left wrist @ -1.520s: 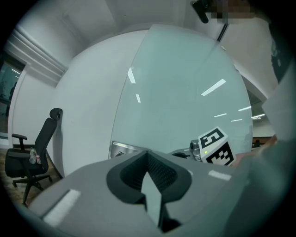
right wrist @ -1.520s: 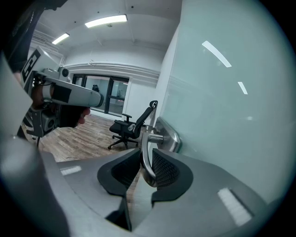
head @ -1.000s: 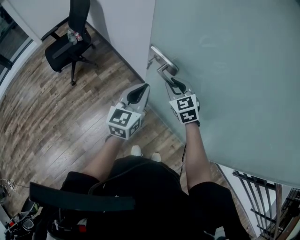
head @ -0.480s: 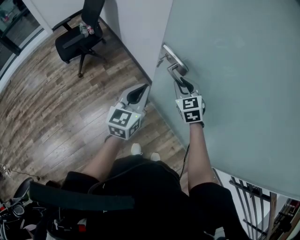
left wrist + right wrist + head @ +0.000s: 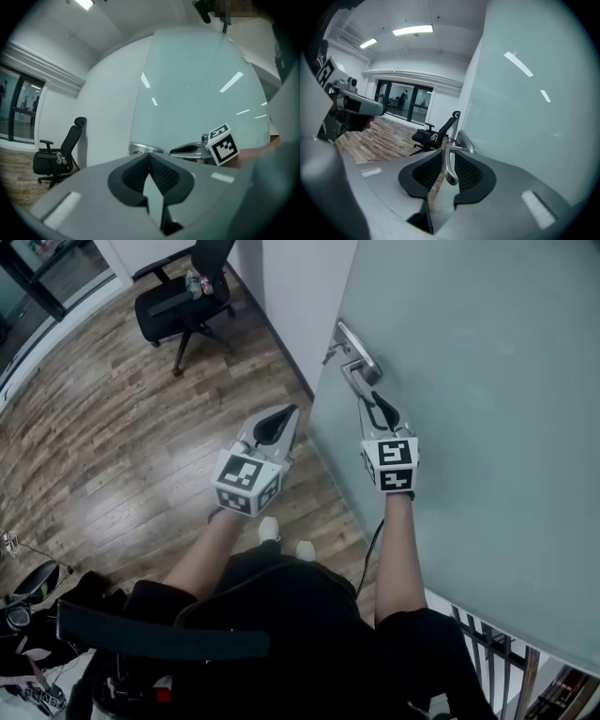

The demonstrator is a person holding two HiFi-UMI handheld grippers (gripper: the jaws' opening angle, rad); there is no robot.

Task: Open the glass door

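My right hand-held gripper [image 5: 377, 409] looks clamped on the door handle [image 5: 449, 165] of the glass door [image 5: 487, 381]. My left hand-held gripper [image 5: 278, 422] (9 o'clock of it) has jaws together, empty.

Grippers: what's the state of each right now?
Left gripper: closed, holding nothing.
Right gripper: closed on the door handle.
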